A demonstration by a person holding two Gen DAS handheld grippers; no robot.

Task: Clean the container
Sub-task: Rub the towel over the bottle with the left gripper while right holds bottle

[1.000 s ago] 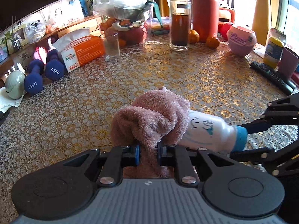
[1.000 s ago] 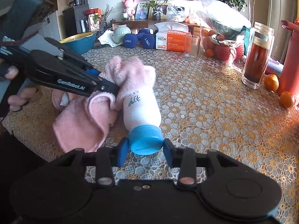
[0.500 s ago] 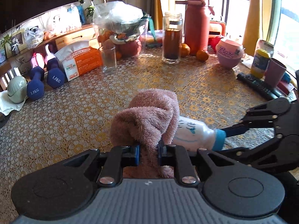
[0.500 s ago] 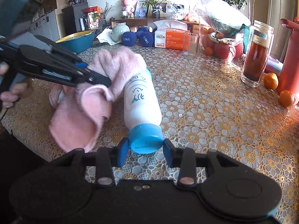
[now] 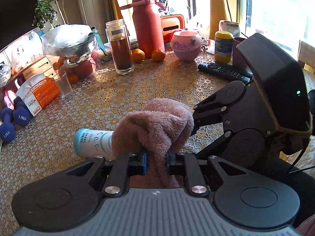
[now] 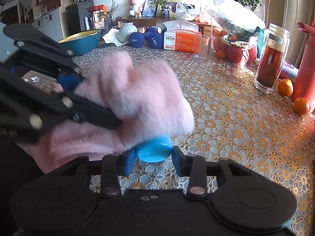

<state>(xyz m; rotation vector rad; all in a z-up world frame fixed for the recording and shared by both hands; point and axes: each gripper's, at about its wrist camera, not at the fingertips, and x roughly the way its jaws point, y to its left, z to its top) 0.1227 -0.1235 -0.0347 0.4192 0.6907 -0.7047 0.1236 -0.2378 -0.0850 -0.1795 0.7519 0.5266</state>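
Note:
A white bottle (image 5: 92, 144) with a blue cap (image 6: 154, 151) lies on its side just above the table. My right gripper (image 6: 153, 160) is shut on that cap, one blue pad on each side. My left gripper (image 5: 156, 160) is shut on a fluffy pink cloth (image 5: 155, 124), which drapes over the bottle near its cap end. In the right wrist view the pink cloth (image 6: 137, 98) hides nearly the whole bottle body, and the left gripper's black fingers (image 6: 65, 102) come in from the left. In the left wrist view the right gripper's black body (image 5: 256, 118) fills the right side.
On the gold lace tablecloth (image 5: 167, 86) stand a tall glass jar of dark liquid (image 5: 120, 47), a red flask (image 5: 147, 25), oranges (image 5: 158, 55), a pink pot (image 5: 186, 46), a remote (image 5: 222, 71), an empty glass (image 5: 64, 87), a tissue box (image 5: 38, 93) and blue dumbbells (image 5: 13, 122).
The left gripper has slid the pink cloth along the bottle from its base end toward the blue cap, rolling as it went. The right gripper has kept still on the cap.

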